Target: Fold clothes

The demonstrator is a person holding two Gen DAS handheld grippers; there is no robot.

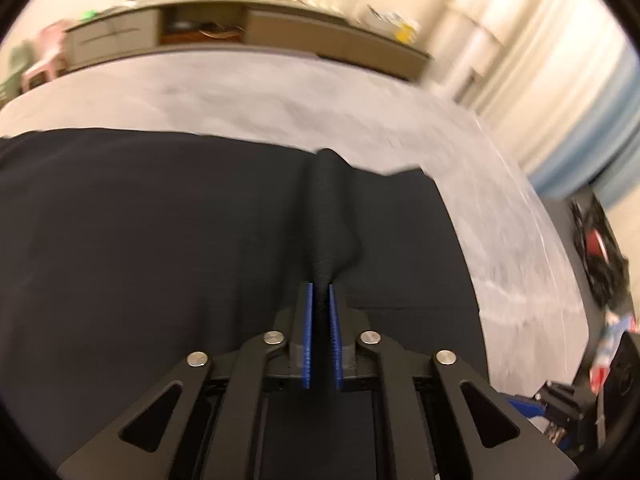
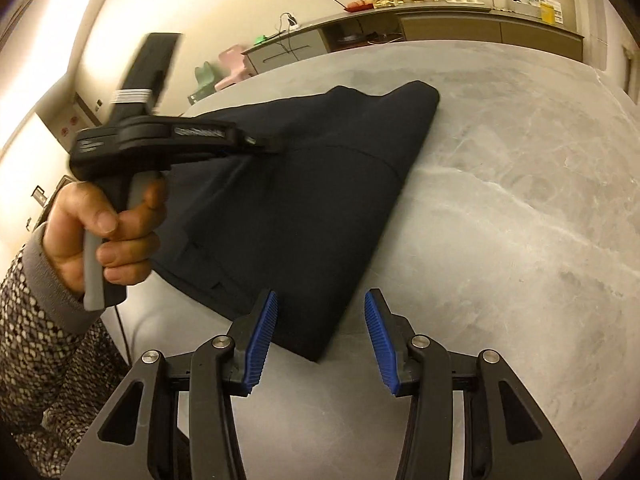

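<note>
A dark navy garment (image 2: 288, 200) lies folded on the grey marble table (image 2: 500, 200), its near corner pointing toward my right gripper. My left gripper (image 1: 320, 292) is shut on a pinched ridge of the garment (image 1: 332, 208) and lifts it a little off the flat cloth. In the right wrist view the left gripper (image 2: 276, 145) reaches over the garment's middle, held by a hand at the left. My right gripper (image 2: 320, 304) is open and empty, its blue pads (image 2: 378, 336) on either side of the garment's near corner, just above the table.
A long low cabinet (image 2: 440, 28) with cluttered items on top runs along the far wall. Pink and green plastic stools (image 2: 228, 68) stand beyond the table's far left edge. Dark equipment (image 1: 600, 260) sits off the table's right side. Bare marble (image 2: 520, 300) spreads right of the garment.
</note>
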